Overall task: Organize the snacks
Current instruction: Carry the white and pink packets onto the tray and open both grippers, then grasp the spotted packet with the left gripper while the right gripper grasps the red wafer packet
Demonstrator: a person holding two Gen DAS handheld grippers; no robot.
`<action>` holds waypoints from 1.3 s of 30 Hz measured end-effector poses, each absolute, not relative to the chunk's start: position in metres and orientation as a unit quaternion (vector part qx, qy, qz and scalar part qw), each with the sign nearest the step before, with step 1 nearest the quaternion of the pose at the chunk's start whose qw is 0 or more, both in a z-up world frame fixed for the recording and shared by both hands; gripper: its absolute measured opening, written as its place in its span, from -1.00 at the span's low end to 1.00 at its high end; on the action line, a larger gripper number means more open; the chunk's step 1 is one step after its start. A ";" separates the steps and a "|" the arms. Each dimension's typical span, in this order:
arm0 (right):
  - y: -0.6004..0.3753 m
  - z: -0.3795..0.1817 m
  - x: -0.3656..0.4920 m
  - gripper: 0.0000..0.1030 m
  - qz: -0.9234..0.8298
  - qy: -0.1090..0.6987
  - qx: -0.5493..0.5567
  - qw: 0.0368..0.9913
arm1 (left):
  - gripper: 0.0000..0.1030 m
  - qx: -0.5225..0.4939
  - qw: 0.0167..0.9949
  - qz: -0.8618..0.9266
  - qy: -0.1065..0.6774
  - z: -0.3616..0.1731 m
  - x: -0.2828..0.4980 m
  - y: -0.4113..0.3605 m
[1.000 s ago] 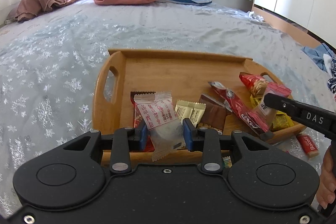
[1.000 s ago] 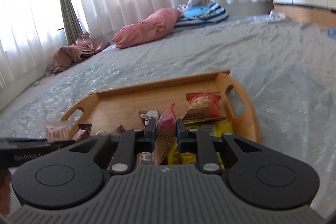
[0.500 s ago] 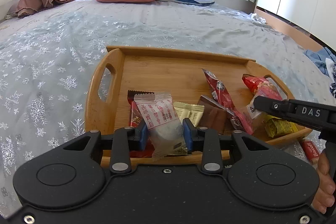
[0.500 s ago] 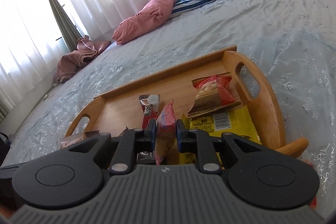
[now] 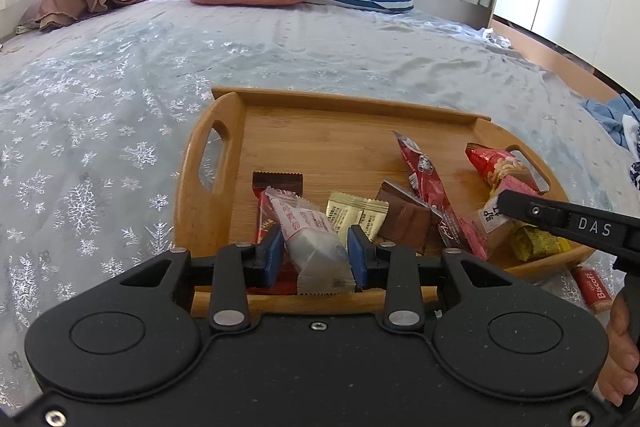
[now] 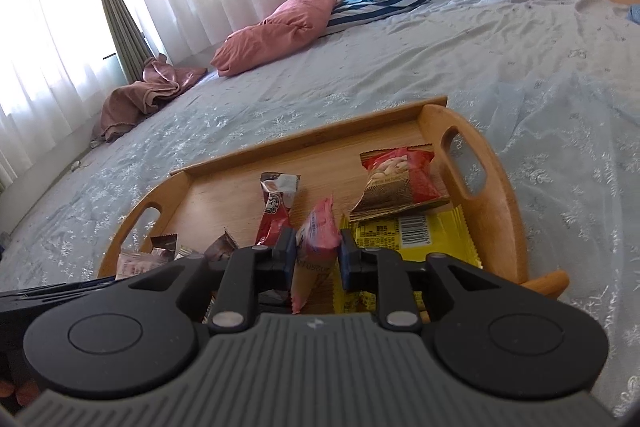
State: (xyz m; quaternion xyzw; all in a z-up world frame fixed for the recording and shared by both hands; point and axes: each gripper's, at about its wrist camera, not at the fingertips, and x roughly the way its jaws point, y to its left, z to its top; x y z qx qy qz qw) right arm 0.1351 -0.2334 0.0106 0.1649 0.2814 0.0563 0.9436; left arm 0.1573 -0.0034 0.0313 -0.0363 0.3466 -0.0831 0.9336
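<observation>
Wooden tray point(image 5: 208, 155) on the bed point(image 5: 120, 99), part-filled with wrapped snacks.

The left gripper point(image 5: 314, 253) was clamped on a clear-wrapped white snack point(image 5: 316, 247) above the tray's near edge. The right gripper point(image 6: 317, 261) was opening, the pink packet point(image 6: 316, 239) between its pads, the right pad standing clear of it. In the tray lay a red peanut bag point(image 6: 400, 175), a yellow packet point(image 6: 416, 231), a red stick pack point(image 5: 428, 183), brown point(image 5: 404, 217) and gold point(image 5: 356, 215) wrappers. A Biscoff biscuit point(image 5: 596, 289) lay outside on the bed.
</observation>
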 end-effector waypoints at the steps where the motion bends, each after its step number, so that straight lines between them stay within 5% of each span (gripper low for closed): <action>1: -0.234 0.011 0.134 -0.45 0.052 0.280 0.162 0.945 | -0.37 -0.036 0.934 -0.082 0.346 0.032 0.157 -0.003; 9: -0.236 0.017 0.130 -0.36 0.046 0.270 0.152 0.950 | 0.07 -0.041 0.941 -0.074 0.329 0.040 0.147 0.004; 12: -0.236 0.022 0.125 0.05 0.041 0.262 0.141 0.954 | 0.16 -0.042 0.942 -0.077 0.323 0.045 0.142 0.005; 21: -0.229 0.036 0.102 0.28 0.037 0.230 0.089 0.968 | 0.50 -0.045 0.943 -0.105 0.312 0.058 0.121 -0.002; 39: -0.225 0.032 0.054 0.75 0.033 0.200 0.025 0.979 | 0.66 -0.025 0.936 -0.145 0.319 0.050 0.074 -0.020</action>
